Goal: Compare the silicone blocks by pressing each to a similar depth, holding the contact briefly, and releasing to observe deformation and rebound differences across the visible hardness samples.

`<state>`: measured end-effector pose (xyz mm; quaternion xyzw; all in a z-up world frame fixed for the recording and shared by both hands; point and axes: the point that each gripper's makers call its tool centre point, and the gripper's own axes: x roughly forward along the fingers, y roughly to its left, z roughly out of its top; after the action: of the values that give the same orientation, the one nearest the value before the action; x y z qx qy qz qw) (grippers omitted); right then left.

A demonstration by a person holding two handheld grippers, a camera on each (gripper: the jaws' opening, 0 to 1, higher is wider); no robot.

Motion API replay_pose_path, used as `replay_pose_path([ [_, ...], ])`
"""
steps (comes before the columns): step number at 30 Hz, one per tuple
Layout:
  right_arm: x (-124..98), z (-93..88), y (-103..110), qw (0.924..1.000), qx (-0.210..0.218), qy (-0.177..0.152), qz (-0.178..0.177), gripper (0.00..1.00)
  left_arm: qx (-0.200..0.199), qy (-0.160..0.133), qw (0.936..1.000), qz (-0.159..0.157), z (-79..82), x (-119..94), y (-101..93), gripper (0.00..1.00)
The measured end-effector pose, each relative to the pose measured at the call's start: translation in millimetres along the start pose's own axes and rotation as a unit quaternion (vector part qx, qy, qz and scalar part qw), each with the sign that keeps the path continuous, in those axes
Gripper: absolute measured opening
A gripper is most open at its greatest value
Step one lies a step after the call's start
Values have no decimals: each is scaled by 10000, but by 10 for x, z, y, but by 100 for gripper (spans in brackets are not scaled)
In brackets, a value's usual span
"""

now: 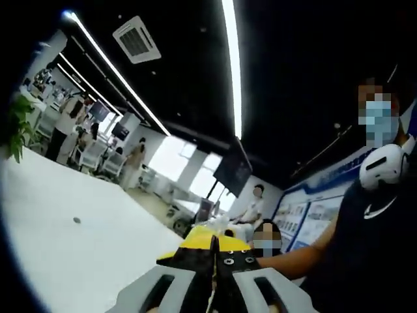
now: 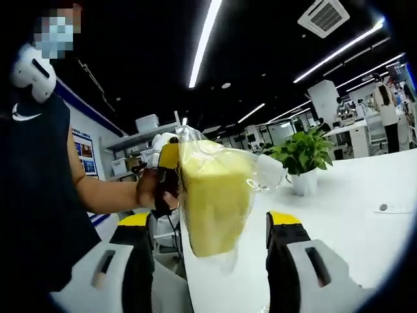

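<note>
Bagged block between jaws; plant behind

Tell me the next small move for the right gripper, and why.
Probably close the right gripper slowly onto the yellow block. Its jaws stand open on either side of the block, which hangs in a clear bag pinched by the left gripper, so no press has begun.

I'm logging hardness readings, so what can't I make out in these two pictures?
1. Left gripper view: the yellow block is mostly hidden behind the left tool, whose jaws are shut.
2. Right gripper view: glare and creases on the clear bag blur the block's surface, so any dent or marking is unreadable.
3. Right gripper view: the small grey item on the white table is too small to identify.
4. Whether the right tool, jaws open, touches the bag: cannot tell.
</note>
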<state>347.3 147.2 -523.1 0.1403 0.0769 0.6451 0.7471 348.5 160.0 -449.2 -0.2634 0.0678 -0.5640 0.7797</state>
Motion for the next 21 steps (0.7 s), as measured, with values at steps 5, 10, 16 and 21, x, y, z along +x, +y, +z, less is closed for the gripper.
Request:
replay_pose_path([
  [5,-4,22,1,9997,199,-129,9,45,-14,-21,10000,-10,5,-2,2,0],
  [10,-12,82,27,9992,285,-288,32,39,-59,20,10000,-70,-6,-3,-17,0],
  [16,-10,98,36,9992,314,-256,1,33,-96,5,9999,-143,0,3,-40,0],
  [21,-31,95,63,9991,336,-267,20,29,-56,-6,9998,-191,8,43,-68,0],
])
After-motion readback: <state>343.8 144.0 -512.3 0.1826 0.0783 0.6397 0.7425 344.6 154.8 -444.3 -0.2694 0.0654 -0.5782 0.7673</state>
